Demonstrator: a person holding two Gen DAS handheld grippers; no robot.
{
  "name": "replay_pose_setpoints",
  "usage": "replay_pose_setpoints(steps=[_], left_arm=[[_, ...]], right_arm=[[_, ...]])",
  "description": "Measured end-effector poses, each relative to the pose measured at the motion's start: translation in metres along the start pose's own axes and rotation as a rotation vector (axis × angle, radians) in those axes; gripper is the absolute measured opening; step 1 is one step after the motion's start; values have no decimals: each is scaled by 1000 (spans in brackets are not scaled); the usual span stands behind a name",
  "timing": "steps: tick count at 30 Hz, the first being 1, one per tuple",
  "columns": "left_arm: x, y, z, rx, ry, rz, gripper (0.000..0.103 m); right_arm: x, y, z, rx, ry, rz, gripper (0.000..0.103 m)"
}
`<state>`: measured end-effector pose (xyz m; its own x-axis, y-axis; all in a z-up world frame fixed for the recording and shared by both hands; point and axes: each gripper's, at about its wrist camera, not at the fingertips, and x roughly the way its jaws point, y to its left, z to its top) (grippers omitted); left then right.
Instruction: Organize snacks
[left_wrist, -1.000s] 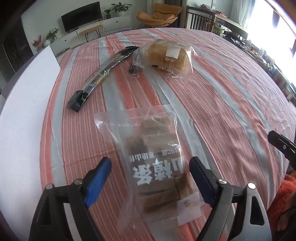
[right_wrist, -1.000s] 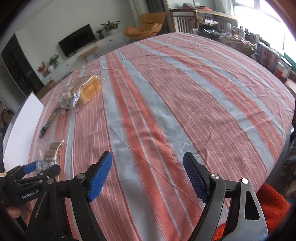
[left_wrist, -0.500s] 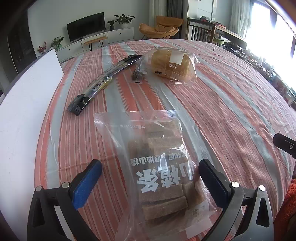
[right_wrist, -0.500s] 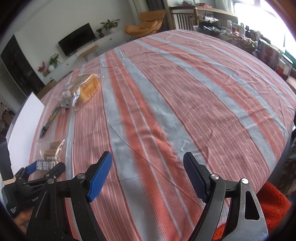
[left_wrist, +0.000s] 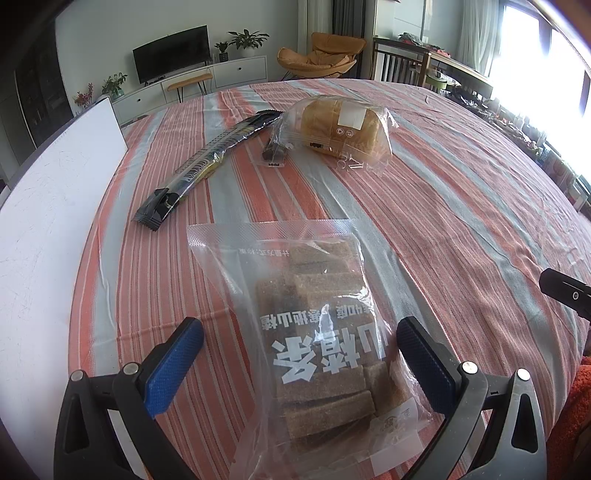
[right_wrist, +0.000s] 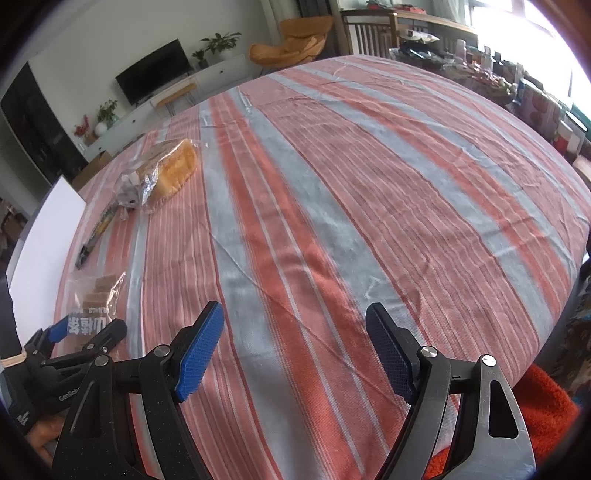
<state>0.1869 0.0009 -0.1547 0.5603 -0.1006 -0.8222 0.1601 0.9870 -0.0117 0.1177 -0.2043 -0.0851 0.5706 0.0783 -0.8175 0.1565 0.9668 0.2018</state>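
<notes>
Snacks laid out on a striped tablecloth (left_wrist: 461, 192).

Left gripper (left_wrist: 299, 354) spread wide after opening, straddling clear bag of brown bars (left_wrist: 317, 332), pads clear of it. Right gripper (right_wrist: 295, 347) open over bare cloth. Bread loaf (left_wrist: 340, 125) and long dark packet (left_wrist: 207, 162) farther back.

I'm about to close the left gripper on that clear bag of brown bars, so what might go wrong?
The left gripper is open, its jaws having just widened around the clear bag of brown bars. The loose, slippery film may bunch or slip. Squeezing could crack the bars. Dragging it might wrinkle the striped tablecloth.
</notes>
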Motion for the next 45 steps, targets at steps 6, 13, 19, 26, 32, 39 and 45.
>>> replay_pose_setpoints(steps=[6, 13, 19, 26, 32, 39, 45], left_arm=[[0, 0, 0, 1, 0, -1, 103], [0, 0, 0, 1, -1, -1, 103], [0, 0, 0, 0, -1, -1, 103], [0, 0, 0, 0, -2, -3, 103], [-1, -1, -1, 1, -2, -3, 103], [-1, 0, -1, 0, -3, -3, 103], [-1, 0, -1, 1, -3, -5, 103]], right_arm=[[-5, 0, 0, 7, -19, 17, 82], [-16, 1, 2, 7, -68, 59, 82], [-4, 14, 11, -48, 8, 116, 82], [-8, 32, 82, -294, 26, 230, 82], [29, 64, 145, -350, 111, 287, 82], [96, 129, 176, -53, 301, 322, 82], [164, 190, 163, -98, 411, 26, 92]])
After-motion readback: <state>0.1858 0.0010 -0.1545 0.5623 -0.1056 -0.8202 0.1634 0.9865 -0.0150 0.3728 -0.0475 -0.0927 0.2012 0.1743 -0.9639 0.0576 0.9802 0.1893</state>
